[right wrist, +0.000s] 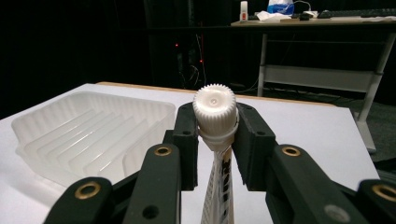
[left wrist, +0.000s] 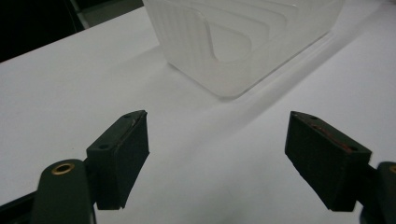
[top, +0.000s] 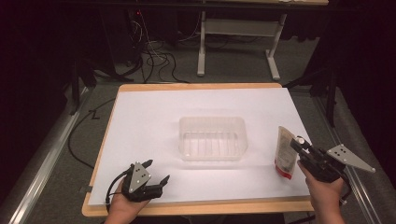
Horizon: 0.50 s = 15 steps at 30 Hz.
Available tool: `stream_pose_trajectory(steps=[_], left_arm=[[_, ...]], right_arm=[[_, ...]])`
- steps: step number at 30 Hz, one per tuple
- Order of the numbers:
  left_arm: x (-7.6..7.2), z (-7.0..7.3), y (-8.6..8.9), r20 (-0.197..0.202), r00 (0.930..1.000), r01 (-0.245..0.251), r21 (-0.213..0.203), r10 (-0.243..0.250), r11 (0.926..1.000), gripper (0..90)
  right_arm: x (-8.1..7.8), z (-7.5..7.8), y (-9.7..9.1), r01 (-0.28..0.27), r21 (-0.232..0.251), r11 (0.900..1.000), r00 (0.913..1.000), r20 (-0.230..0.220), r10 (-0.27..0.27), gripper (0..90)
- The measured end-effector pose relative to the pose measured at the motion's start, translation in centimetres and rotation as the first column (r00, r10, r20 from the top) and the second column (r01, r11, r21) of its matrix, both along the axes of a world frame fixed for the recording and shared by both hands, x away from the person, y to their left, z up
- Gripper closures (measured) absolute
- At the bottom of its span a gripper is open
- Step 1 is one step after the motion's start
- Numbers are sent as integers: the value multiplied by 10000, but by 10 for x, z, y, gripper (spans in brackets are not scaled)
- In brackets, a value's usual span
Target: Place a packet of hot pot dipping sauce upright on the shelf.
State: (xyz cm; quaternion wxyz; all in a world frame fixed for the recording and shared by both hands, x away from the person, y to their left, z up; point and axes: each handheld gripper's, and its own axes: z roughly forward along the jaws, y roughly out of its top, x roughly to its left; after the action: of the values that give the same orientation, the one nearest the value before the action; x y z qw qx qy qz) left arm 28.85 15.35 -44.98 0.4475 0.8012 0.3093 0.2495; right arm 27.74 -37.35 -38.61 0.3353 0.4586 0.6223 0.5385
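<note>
The left tool (top: 156, 173) rests near the desk's (top: 140, 116) front left corner, its jaws wide apart with nothing between them. Near the front right corner the right tool (right wrist: 215, 140) is clamped on a tube (top: 285, 151) just under its white cap (right wrist: 215, 108), the body hanging below the jaws. Farther in, at the middle of the desk, the clear tray (top: 212, 138) stands empty.

The grip is narrow and high, so the hanging body could swing as the tube is carried and catch the tray's near rim, shoving the light tray across the desk. If the tube's soft neck gives, it could slide through and drop short. A steadying left tool would help.
</note>
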Motion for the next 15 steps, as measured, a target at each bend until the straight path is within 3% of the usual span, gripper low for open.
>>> stream_pose_trajectory(steps=[7,15], left_arm=[[-10,1,10,251,9995,-185,-43,186,9998,224],[-24,2,26,428,9970,-647,-53,649,9979,227]], right_arm=[[10,2,3,20,82,10000,9998,174,-21,729],[35,2,12,-139,179,9997,9994,309,133,729]])
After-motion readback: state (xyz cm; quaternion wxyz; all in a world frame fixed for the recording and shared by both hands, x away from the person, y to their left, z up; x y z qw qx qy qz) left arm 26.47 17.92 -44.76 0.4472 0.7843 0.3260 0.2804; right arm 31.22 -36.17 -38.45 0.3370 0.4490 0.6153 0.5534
